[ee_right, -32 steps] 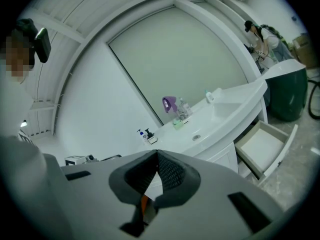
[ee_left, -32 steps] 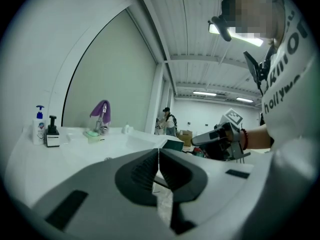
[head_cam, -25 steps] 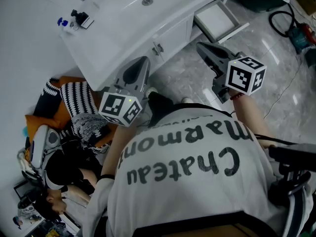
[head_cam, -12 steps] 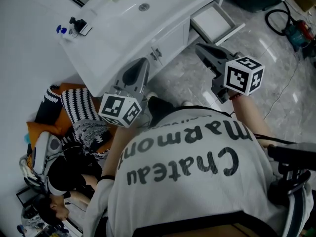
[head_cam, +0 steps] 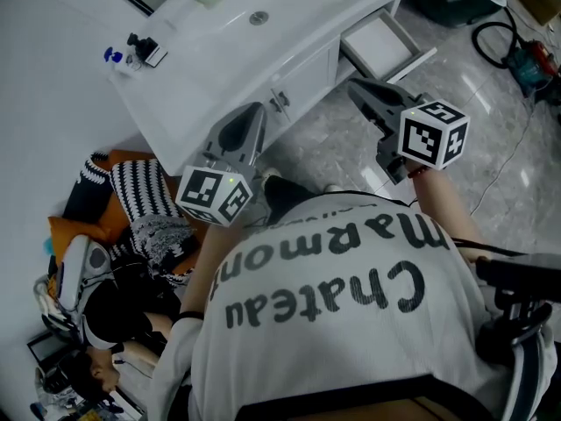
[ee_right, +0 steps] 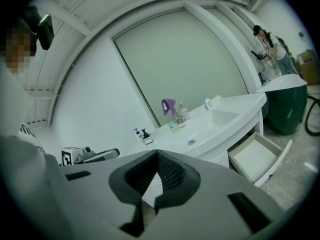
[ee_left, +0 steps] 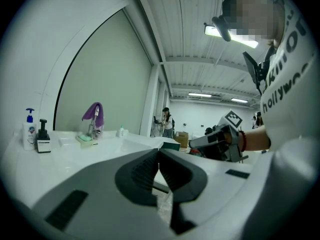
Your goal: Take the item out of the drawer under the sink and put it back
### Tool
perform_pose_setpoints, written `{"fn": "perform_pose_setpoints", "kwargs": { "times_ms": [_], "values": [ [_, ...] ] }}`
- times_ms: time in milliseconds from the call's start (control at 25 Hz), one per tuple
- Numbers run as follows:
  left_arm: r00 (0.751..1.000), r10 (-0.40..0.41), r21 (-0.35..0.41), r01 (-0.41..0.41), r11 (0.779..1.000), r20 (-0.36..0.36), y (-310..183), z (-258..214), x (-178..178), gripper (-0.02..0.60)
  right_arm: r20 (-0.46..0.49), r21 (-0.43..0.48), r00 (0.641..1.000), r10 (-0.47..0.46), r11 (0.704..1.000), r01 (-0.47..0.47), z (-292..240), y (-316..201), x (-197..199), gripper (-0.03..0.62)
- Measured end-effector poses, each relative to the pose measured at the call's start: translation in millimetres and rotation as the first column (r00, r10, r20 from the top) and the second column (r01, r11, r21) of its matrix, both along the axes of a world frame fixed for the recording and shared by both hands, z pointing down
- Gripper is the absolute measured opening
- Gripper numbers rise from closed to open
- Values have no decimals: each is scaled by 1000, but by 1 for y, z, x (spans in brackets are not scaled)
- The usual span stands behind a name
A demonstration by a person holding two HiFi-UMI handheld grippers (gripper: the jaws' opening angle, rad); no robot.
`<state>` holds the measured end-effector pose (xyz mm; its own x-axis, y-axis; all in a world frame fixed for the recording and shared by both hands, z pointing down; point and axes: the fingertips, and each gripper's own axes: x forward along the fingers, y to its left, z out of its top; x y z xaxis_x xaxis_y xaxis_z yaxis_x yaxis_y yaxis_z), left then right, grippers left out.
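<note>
**Both grippers shut & empty, drawer stands open**

Head view: person faces the glossy white sink top. Left gripper and right gripper are held near level in front of the cabinet, well apart from the drawer. Prob. a pause btwn steps. The drawer is pulled out at the cabinet's right end. It's a shallow white box w/ a flat bare floor.

Left gripper view: ribbed dark pads meet at the tips, nothing btwn them. A purple cloth drapes over the tap, and pump bottles stand at the basin's edge.

Right gripper view: jaws closed too, holding nothing. The drawer's inside looks smooth and empty. No view shows the item, so can't tell where it is.
</note>
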<state>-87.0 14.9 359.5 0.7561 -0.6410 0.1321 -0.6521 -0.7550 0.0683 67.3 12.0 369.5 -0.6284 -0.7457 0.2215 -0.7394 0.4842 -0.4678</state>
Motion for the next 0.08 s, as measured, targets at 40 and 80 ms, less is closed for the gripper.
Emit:
{"fn": "perform_pose_setpoints", "kwargs": {
  "times_ms": [40, 80],
  "values": [
    [1000, 0, 1, 0, 1000, 0, -1, -1, 0, 12, 0, 0, 1000, 0, 1000, 0, -1, -1, 0, 11],
    [1000, 0, 1, 0, 1000, -1, -2, -2, 0, 13, 0, 0, 1000, 0, 1000, 0, -2, -3, 0, 11]
  ]
}}
